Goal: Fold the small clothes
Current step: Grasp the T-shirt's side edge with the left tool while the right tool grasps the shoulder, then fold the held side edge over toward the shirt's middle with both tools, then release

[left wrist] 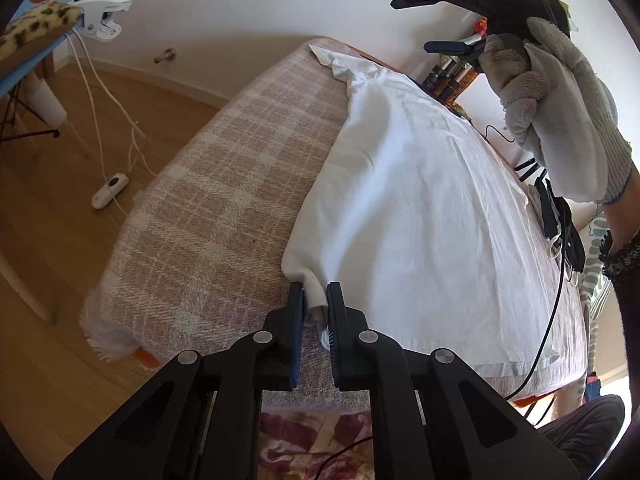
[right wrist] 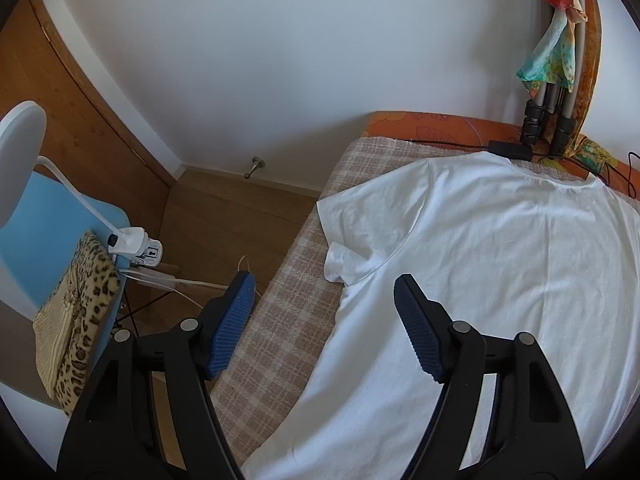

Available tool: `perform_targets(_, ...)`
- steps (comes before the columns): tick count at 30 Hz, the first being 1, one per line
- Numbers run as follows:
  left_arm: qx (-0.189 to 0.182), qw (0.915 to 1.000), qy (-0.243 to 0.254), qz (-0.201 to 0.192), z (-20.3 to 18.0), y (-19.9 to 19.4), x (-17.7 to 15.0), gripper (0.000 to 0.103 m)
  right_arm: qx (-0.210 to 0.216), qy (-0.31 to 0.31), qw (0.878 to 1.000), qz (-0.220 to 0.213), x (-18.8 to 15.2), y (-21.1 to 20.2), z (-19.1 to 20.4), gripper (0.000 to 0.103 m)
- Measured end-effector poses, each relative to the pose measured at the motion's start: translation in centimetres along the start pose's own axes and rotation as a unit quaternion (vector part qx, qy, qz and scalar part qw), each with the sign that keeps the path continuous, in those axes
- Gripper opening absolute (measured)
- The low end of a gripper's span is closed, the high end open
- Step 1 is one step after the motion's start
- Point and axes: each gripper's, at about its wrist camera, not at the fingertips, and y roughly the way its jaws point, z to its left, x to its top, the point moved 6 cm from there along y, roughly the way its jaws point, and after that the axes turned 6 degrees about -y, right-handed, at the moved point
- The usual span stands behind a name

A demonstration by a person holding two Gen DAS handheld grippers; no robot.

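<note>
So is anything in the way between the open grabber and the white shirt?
No, nothing visible. The right gripper hangs open right over the white shirt, near its sleeve. The left gripper already pinches the shirt's corner.

Plaid blanket (left wrist: 208, 184), blue chair (right wrist: 44, 232)

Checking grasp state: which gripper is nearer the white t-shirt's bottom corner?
Left. The left gripper is pinching that corner of the white t-shirt; the right gripper hangs open above the sleeve end, not touching.
</note>
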Motion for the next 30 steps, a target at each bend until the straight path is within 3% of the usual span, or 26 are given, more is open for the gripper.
perform_targets(4, -0.013, 0.9999, 0.004, -0.003, -0.7, -0.2, 0.3, 0.006, 0.003, -0.003, 1.000, 0.020, 1.1, 4.1, -0.2, 0.071)
perform_targets(9, -0.020, 0.9994, 0.019, -0.023, -2.1, -1.1, 1.0, 0.006, -0.023, -0.030, 0.999, 0.030, 2.6, 8.4, 0.2, 0.071)
perform_targets(14, 0.013, 0.9984, 0.039, -0.039, -2.2, -1.8, 1.0, 0.008, -0.022, -0.047, 0.998, 0.045, 2.9, 11.9, 0.8, 0.071)
perform_targets(15, 0.019, 0.9983, 0.039, -0.039, -2.0, -1.8, 1.0, 0.015, -0.029, -0.056, 0.997, 0.049, 2.8, 12.6, 1.0, 0.071)
perform_targets(18, 0.066, 0.9960, 0.039, -0.046, -0.9, -1.6, 1.1, 0.063, -0.048, -0.080, 0.994, 0.062, 2.5, 14.3, 1.2, 0.071)
perform_targets(20, 0.061, 0.9967, 0.037, -0.039, -0.4, -1.1, 1.0, 0.063, -0.059, -0.087, 0.992, 0.069, 2.4, 15.3, 0.9, 0.070)
perform_targets(22, 0.055, 0.9976, 0.033, -0.025, 0.0, -0.4, 0.8, 0.058, -0.068, -0.095, 0.991, 0.067, 2.5, 15.6, 1.0, 0.067)
perform_targets(23, 0.055, 0.9978, 0.031, -0.020, 0.1, 0.0, 0.6, 0.050, -0.073, -0.100, 0.990, 0.069, 2.7, 15.8, 1.0, 0.064)
perform_targets(25, 0.065, 0.9967, 0.040, -0.028, 0.3, 0.0, 0.7, 0.013, -0.085, -0.108, 0.988, 0.071, 3.0, 16.0, 1.0, 0.054)
perform_targets(26, 0.052, 0.9977, 0.040, -0.016, 0.3, 0.4, 0.8, 0.005, -0.091, -0.114, 0.987, 0.071, 3.1, 16.0, 1.0, 0.043)
perform_targets(27, 0.040, 0.9987, 0.030, -0.012, 0.2, 0.5, 0.8, 0.005, -0.098, -0.119, 0.986, 0.071, 3.1, 15.9, 0.8, 0.036)
perform_targets(28, 0.032, 0.9992, 0.020, -0.015, 0.4, 0.4, 0.9, 0.005, -0.103, -0.123, 0.985, 0.070, 3.3, 15.9, 0.6, 0.020)
perform_targets(29, 0.023, 0.9996, 0.012, -0.013, 0.4, 0.3, 0.9, 0.005, -0.100, -0.122, 0.985, 0.070, 3.3, 15.8, 0.3, 0.010)
perform_targets(30, 0.018, 0.9997, 0.010, -0.014, 0.3, 0.2, 1.0, 0.004, -0.091, -0.116, 0.987, 0.070, 3.5, 15.7, 0.1, 0.009)
